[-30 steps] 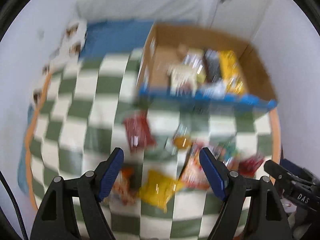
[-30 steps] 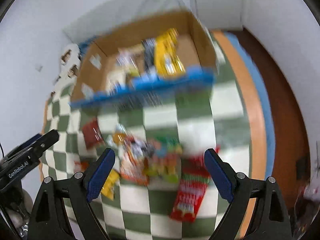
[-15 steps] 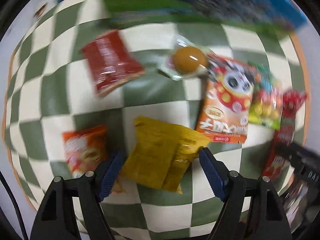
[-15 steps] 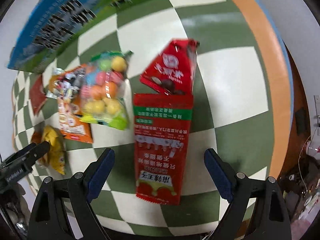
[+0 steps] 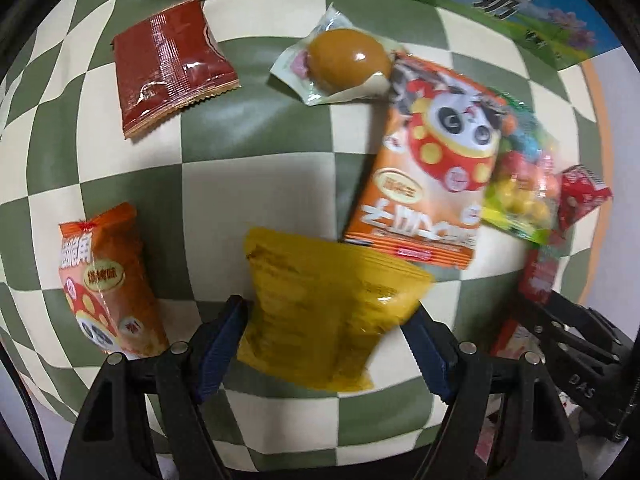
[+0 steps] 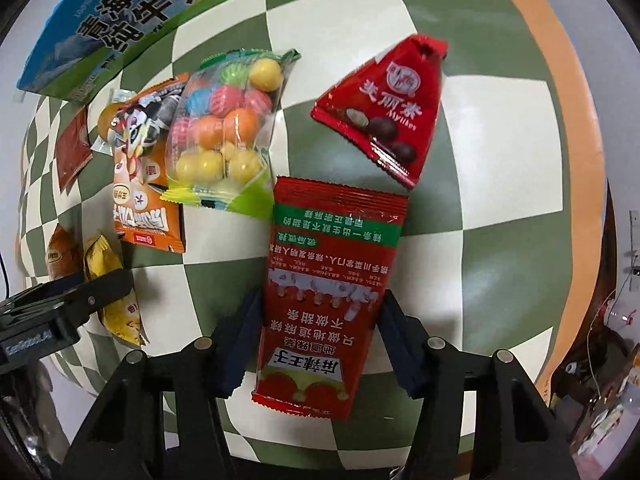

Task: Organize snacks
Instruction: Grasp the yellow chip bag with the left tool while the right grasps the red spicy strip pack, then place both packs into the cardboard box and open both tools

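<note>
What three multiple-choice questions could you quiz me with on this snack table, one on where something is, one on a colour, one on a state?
1. Where does the clear bag of coloured candy balls lie?
A. Partly on top of the orange panda-print packet
B. Inside the box
C. Under the yellow packet

2. What colour is the packet between the fingers of the left hand-held gripper?
A. Blue
B. Yellow
C. White

3. What sits between the fingers of the right hand-held gripper?
A. Nothing
B. The triangular red chocolate pouch
C. The long red packet

Answers: 1 A, its lower edge overlaps the orange packet in the right wrist view. 2 B, a crinkled yellow bag fills the gap. 3 C, the jaws are closing with the long red packet between them, while the triangular pouch lies beyond.
</note>
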Available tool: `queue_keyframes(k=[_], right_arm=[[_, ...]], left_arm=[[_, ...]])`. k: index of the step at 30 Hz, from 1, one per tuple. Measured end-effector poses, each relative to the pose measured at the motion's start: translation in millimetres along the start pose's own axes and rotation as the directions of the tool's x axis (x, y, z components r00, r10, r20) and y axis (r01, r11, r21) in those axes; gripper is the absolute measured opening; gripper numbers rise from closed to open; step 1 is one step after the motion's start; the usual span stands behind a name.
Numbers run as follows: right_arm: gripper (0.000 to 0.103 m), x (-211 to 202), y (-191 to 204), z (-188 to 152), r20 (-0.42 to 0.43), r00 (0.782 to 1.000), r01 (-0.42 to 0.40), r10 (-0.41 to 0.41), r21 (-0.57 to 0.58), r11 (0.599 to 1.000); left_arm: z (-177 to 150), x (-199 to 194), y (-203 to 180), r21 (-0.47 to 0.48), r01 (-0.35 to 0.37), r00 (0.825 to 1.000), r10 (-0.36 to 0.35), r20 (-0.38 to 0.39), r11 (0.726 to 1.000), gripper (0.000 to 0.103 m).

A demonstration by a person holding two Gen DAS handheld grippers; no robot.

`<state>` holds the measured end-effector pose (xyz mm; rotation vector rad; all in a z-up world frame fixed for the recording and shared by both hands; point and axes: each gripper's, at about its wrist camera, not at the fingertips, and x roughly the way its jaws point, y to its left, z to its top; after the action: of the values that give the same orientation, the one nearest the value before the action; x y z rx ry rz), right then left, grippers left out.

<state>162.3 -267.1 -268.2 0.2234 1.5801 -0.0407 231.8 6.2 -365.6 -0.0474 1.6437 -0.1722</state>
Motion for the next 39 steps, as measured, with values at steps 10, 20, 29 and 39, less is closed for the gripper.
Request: queue_keyframes(k=[10, 20, 29, 39], right_arm=[[0.051, 6.1, -2.6, -9.4, 0.036, 0.999, 0.036, -0.035, -0.011, 0.999], [0.045, -53.6, 14.7, -37.0, 0.055, 0.993, -0.097, 0.101, -0.068, 0.993], [0.042, -162.7, 33.2, 30.6, 0.213, 0.951, -0.187, 0.226, -0.187, 0.964], [0.042, -225.7, 54.1, 162.0, 0.415, 0.893, -0.103, 0.177, -0.195, 0.975]], left_arm=[[-26.7, 4.1, -3.2, -0.017, -0.009, 0.998, 0.01, 0.069, 1.0, 0.053], [-49.1, -77.6, -18.0, -0.032, 0.125, 0.971, -0.116, 0.207, 0.992, 0.053], [28.0, -194.2, -14.2, 0.058, 0.196, 0.912, -0.203, 0.357, 0.979, 0.053], [170.1, -236.5, -4.0, 0.026, 0.148, 0.914, -0.147, 0.378, 0.989, 0.053]])
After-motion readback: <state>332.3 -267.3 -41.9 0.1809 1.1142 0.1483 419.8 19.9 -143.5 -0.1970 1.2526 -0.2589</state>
